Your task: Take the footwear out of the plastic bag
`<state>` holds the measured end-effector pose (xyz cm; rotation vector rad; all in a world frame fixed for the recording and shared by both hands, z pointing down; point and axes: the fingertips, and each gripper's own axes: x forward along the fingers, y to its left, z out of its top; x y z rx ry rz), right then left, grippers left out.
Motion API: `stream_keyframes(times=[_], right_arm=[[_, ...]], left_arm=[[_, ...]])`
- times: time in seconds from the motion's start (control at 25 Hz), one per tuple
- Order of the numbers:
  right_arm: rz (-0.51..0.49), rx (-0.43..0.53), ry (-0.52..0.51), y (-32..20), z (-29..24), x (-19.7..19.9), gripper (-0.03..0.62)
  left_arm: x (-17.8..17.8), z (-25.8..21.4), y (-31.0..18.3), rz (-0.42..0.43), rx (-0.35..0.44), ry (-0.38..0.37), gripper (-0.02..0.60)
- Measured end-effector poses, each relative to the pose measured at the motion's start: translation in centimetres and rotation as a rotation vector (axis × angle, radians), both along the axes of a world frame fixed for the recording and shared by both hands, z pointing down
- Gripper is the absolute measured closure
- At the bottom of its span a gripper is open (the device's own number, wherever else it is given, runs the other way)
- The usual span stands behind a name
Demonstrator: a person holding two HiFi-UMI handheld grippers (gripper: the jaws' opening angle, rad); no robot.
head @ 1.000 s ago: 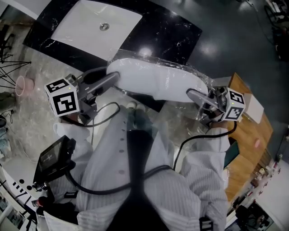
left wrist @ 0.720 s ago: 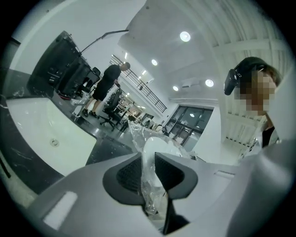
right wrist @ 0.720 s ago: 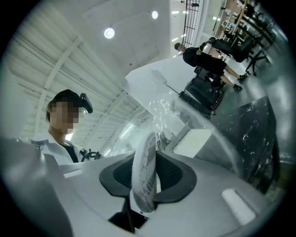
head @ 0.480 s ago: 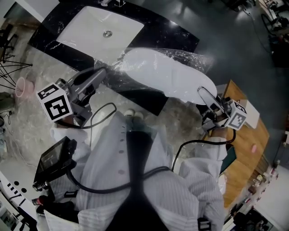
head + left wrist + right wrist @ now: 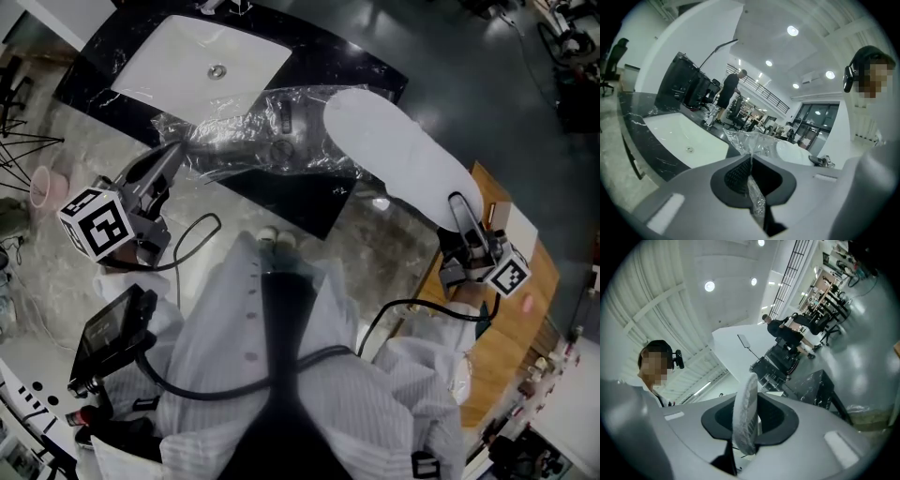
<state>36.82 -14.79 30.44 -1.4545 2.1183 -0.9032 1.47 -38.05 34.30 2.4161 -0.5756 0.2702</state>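
A white slipper [image 5: 398, 150] hangs in the air over the counter's right end, almost wholly clear of the crumpled clear plastic bag [image 5: 253, 141]. My right gripper [image 5: 461, 204] is shut on the slipper's near end; in the right gripper view the slipper's edge [image 5: 745, 404] stands pinched between the pads of the right gripper [image 5: 746, 397]. At the left, my left gripper [image 5: 175, 152] is shut on the bag's left end. The left gripper view shows a strip of the bag [image 5: 753, 187] squeezed in the left gripper [image 5: 751, 161], with the slipper [image 5: 794, 152] beyond it.
Below lies a black marble counter [image 5: 356, 66] with a white sink basin [image 5: 202, 61]. A wooden table [image 5: 525, 309] stands at the right and a pink cup [image 5: 42, 183] at the far left. Cables and a black device [image 5: 112, 328] hang at the person's waist.
The right gripper has drawn the slipper right and down, out of the bag. The left gripper has closed on the bag's end and moved left, and the bag now trails empty and stretched.
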Motion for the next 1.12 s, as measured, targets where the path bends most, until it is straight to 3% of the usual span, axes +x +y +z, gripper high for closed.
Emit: stream_keyframes(times=[0.32, 0.56, 0.8, 1.12], right_arm=[[0.273, -0.101, 0.263, 0.7, -0.7, -0.1, 0.497], [0.400, -0.094, 0.346, -1.0, -0.9, -3.6, 0.496], [0.424, -0.079, 0.412, -3.6, -0.5, -6.4, 0.496], [0.424, -0.088, 0.425, -4.3, 0.1, -6.9, 0.500]], left_arm=[[-1.1, 0.3, -2.4, -0.231, 0.078, -0.063, 0.580], [1.4, -0.8, -1.8, -0.328, 0.181, -0.029, 0.580], [4.8, -0.6, 0.5, -0.267, 0.215, -0.018, 0.580], [5.9, -0.5, 1.6, -0.230, 0.216, -0.008, 0.578]])
